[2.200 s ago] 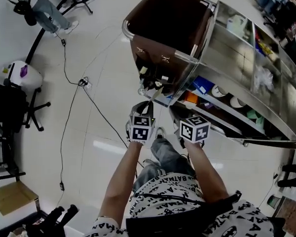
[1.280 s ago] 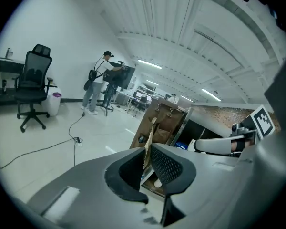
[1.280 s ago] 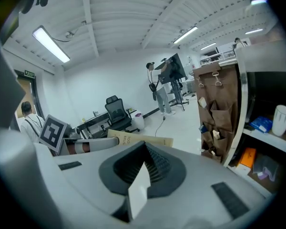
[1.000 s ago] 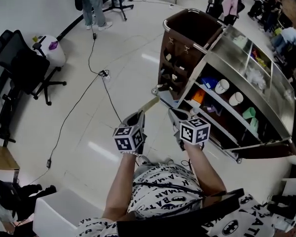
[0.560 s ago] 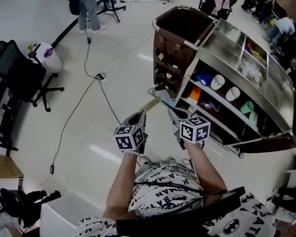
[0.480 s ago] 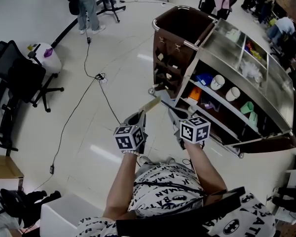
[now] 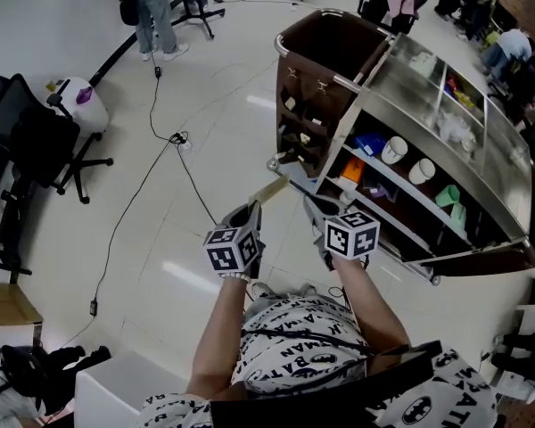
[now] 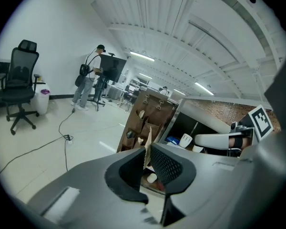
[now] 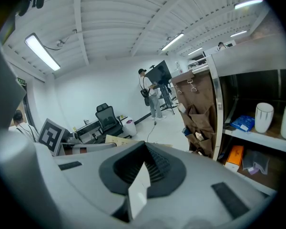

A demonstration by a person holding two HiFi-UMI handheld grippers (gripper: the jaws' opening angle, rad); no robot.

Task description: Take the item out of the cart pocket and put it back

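Jaws of the left gripper (image 7: 250,210) are closed on a thin tan card (image 7: 271,188). The pads press on its lower part, and the rest juts out past the fingertips, forward and a little up. In the left gripper view the card (image 8: 147,146) shows edge-on, upright in the narrow slot between the two dark pads. It is out of the pockets (image 8: 145,120), a brown panel hanging on the near end of the cart (image 7: 446,163), ahead of these jaws and slightly to their right. The card touches nothing but the pads. An office chair (image 8: 20,87) stands well off to the left of the jaws.

To the right, level with the left gripper and just beside it, the right gripper (image 7: 319,208) has its jaws drawn together. In the right gripper view a small white slip (image 9: 139,187) sits pinched in the gap between them, behind the tips. The card (image 9: 115,140) shows to the left of these jaws. The pockets (image 9: 196,111) hang ahead and to the right, apart from the tips. Farther right, two white mugs (image 9: 263,117) stand on a cart shelf.
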